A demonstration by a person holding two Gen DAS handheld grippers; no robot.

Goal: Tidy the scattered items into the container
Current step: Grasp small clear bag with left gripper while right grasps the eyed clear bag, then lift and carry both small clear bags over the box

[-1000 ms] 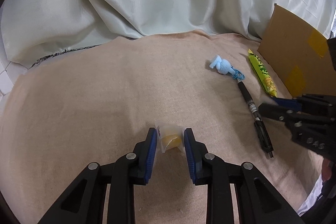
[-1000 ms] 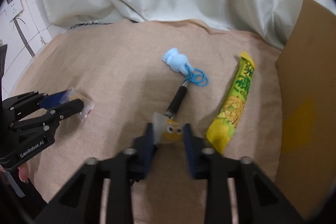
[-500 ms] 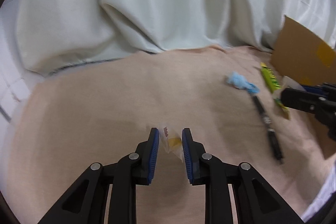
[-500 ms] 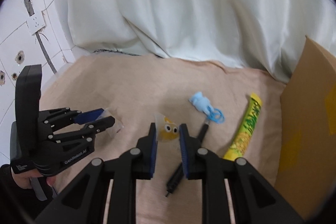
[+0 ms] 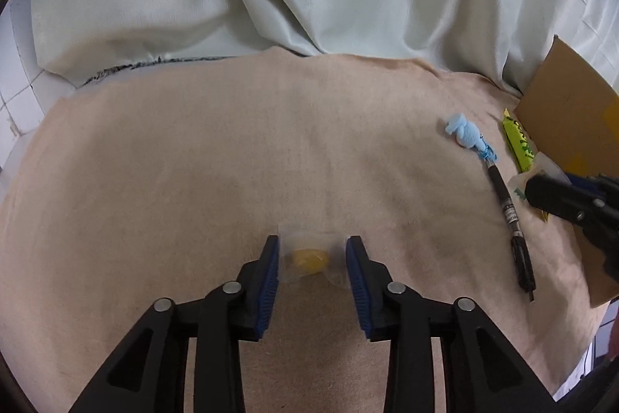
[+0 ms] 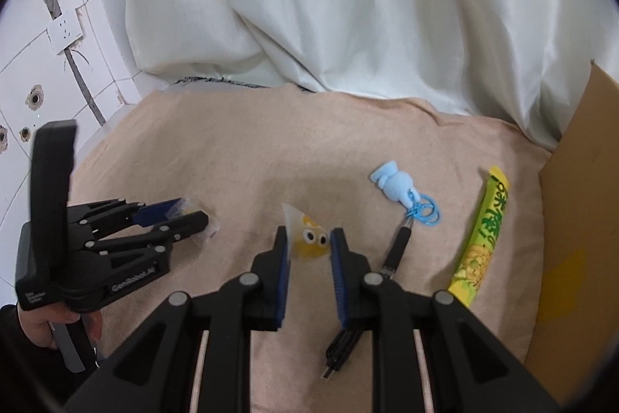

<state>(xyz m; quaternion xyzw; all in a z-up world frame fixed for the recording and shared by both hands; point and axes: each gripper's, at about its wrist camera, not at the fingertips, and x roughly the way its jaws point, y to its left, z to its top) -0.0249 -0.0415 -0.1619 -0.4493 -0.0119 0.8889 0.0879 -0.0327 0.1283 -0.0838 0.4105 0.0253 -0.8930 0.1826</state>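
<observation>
Standing at the right edge of both views, the cardboard box (image 6: 580,219) awaits the items, with the green snack packet (image 6: 483,235), pen (image 6: 394,250) and blue charm (image 6: 394,184) lying on the beige cloth (image 5: 232,161) just left of it. Each claw pinches a clear sachet for carrying there: the right gripper (image 6: 308,250) narrowly clamps the googly-eyed sachet (image 6: 309,239) at lower centre, while the left gripper (image 5: 312,264) squeezes the yellow-filled sachet (image 5: 309,258) across its wider span.

I can read "GenRobot.AI" in white on the left gripper (image 6: 195,219); the snack pack's (image 6: 481,239) green print stays illegible.

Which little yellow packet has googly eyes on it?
The packet in the right gripper shows two googly eyes. The left gripper holds a packet with only a plain yellow lump.
</observation>
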